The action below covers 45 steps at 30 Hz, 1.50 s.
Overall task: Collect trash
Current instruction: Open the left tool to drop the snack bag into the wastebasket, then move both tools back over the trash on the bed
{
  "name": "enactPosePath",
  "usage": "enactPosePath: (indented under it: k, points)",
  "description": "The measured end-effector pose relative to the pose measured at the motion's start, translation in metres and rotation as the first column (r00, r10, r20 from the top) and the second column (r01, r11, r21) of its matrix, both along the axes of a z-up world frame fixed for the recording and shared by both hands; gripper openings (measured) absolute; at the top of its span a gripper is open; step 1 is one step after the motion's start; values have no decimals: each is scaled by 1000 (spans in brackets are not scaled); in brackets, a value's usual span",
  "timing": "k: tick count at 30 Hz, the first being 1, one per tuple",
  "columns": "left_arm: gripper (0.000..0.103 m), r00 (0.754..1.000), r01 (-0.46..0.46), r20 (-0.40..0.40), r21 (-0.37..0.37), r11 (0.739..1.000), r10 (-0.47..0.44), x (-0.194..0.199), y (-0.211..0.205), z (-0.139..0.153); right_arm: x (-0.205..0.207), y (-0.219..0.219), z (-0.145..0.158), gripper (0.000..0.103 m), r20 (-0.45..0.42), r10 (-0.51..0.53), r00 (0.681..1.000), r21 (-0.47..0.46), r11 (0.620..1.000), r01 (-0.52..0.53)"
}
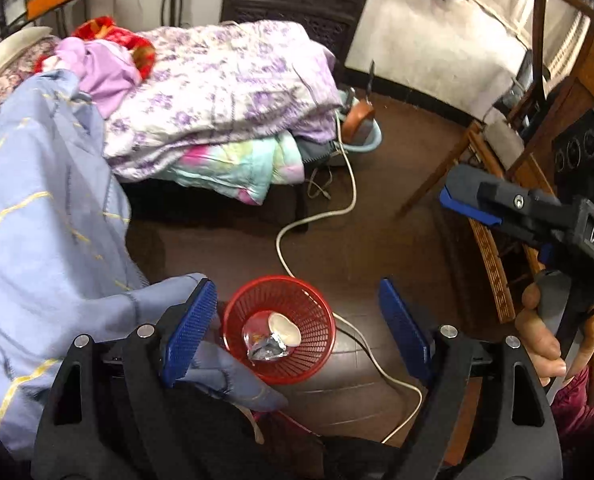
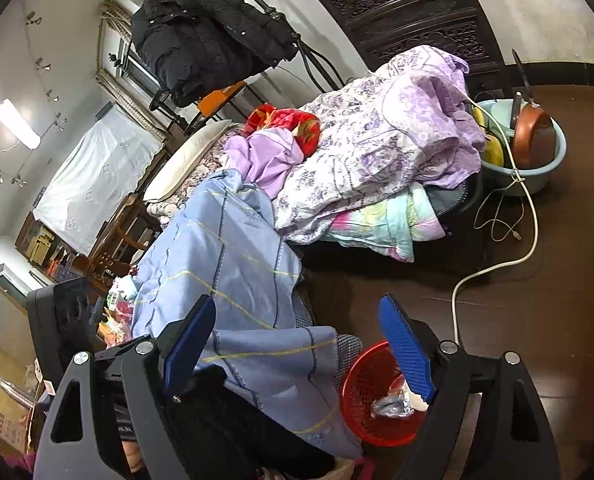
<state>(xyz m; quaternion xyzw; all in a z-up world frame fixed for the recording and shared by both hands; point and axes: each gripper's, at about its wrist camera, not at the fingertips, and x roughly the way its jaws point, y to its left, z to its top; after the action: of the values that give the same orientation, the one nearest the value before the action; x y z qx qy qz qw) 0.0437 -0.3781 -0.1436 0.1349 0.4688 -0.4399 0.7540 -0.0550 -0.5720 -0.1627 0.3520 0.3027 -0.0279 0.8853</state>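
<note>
- Partly hidden, the red mesh basket (image 1: 277, 330) sits on the dark floor (image 1: 377, 208); a blue cloth (image 1: 49, 216) covers its left rim, and in the right wrist view a blue pad blocks part of it.
- Inside lie crumpled silver foil (image 1: 267, 347) and a pale round piece (image 1: 283, 328), too small to identify.
- Left gripper (image 1: 297, 328) stands released above the basket, nothing between its pads.
- Right gripper (image 2: 297, 344), also released, is at the far right, where "DAS" is readable on its body.

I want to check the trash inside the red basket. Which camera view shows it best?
The left wrist view: it looks down into the red basket, showing the crumpled foil. In the right wrist view a gripper finger partly hides it.
</note>
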Motion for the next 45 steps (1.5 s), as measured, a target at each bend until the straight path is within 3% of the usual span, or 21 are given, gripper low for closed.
enactPosePath:
  k: [10, 16, 20, 26, 33, 41, 45]
  points:
    - [83, 986, -125, 97, -102, 987, 135, 4, 67, 48, 9, 52, 48, 88, 42, 81, 996, -89, 993, -77]
    - [87, 958, -229, 127, -195, 954, 256, 5, 131, 79, 14, 95, 84, 92, 80, 161, 984, -131, 980, -150]
    - [90, 927, -304, 148, -239, 922, 344, 4, 180, 92, 19, 136, 110, 93, 93, 235, 967, -170, 961, -217]
    - [94, 851, -445, 145, -310, 840, 504, 2, 271, 105, 30, 209, 138, 94, 87, 342, 936, -224, 922, -317]
    - [96, 730, -600, 111, -368, 710, 674, 15, 369, 104, 55, 279, 139, 96, 39, 411, 911, -224, 892, -393]
    - [96, 636, -724, 69, -290, 626, 768, 54, 431, 55, 97, 335, 101, 96, -91, 459, 884, -184, 864, -468]
    - [96, 581, -786, 28, -241, 569, 814, 72, 456, 23, 120, 342, 84, 96, -127, 458, 880, -160, 866, -474]
